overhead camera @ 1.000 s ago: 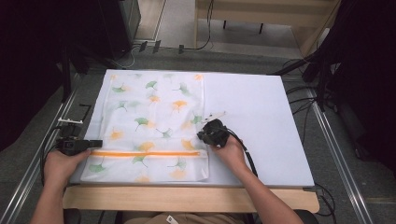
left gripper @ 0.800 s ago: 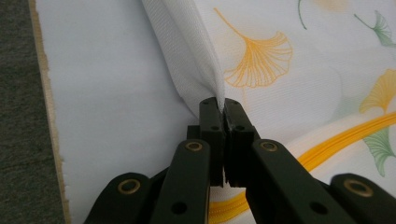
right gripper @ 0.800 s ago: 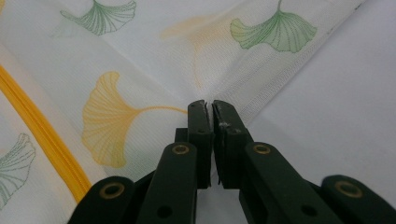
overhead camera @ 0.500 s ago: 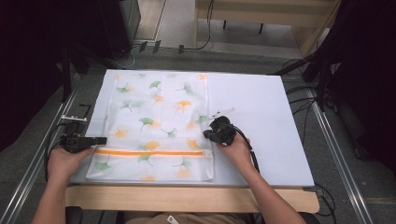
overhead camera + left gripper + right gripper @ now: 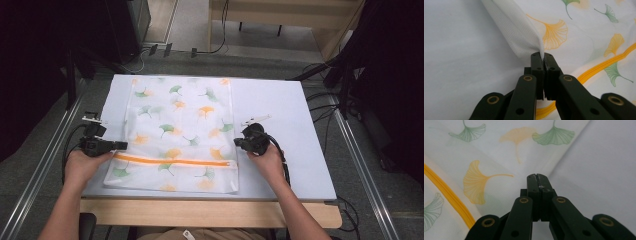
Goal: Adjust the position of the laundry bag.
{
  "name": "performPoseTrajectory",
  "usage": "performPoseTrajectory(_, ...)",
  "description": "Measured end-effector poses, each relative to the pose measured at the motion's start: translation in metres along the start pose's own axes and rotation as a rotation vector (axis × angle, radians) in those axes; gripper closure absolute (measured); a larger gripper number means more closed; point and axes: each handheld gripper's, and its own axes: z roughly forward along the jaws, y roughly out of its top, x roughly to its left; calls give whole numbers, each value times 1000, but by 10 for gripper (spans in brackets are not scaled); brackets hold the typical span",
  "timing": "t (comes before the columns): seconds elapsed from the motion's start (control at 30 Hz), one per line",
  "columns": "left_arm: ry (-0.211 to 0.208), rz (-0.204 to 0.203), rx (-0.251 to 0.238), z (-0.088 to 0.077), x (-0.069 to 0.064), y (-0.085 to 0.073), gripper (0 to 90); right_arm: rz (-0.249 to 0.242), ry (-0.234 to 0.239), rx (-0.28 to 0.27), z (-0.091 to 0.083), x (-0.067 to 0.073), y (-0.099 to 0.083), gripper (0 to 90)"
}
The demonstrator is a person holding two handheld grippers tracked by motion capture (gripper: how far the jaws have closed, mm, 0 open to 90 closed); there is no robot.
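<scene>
A white mesh bag [image 5: 180, 125] printed with green and orange ginkgo leaves lies flat on the white tabletop [image 5: 285, 105]. An orange zipper [image 5: 175, 161] crosses its near end. My left gripper [image 5: 122, 145] is at the bag's left edge, level with the zipper. In the left gripper view its jaws [image 5: 542, 56] are shut on a raised fold of the mesh [image 5: 524, 32]. My right gripper [image 5: 238, 143] is at the bag's right edge. Its jaws [image 5: 537, 178] are shut there, with creases in the bag [image 5: 499, 157] running out from the tips.
The wooden front edge [image 5: 210, 212] of the table runs below the white board. Metal rails [image 5: 45, 170] flank both sides, and cables [image 5: 325, 115] lie on the floor to the right. Dark furniture [image 5: 125, 25] stands behind the table.
Both grippers have moved to the right and the bag has slid right across the tabletop with them. Both grips have stayed closed on the bag's edges.
</scene>
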Motion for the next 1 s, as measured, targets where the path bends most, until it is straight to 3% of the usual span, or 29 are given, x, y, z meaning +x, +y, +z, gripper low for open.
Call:
performPoseTrajectory(0.1, -2, 4, 6, 3, -2, 4, 898, 32, 1, -8, -2, -4, -4, 899)
performPoseTrajectory(0.2, 3, 11, 15, 5, -3, 6, 898, 34, 10, -16, 1, -3, -6, 802)
performPoseTrajectory(0.37, 5, 9, 15, 6, -3, 5, 897, -2, -1, 0, 13, 4, -6, 716)
performPoseTrajectory(0.43, 7, 11, 17, 6, -3, 5, 897, -18, -13, -5, 14, 7, -5, 727)
performPoseTrajectory(0.6, 6, 14, 14, 5, -5, 4, 900, -46, -37, 1, 16, 12, -3, 889)
performPoseTrajectory(0.83, -15, 13, 4, 6, -7, 7, 899, -28, -45, 12, 11, 7, -2, 900)
performPoseTrajectory(1.0, -44, 61, 18, 17, -23, 17, 899, 20, -59, -5, -3, -10, -10, 900)
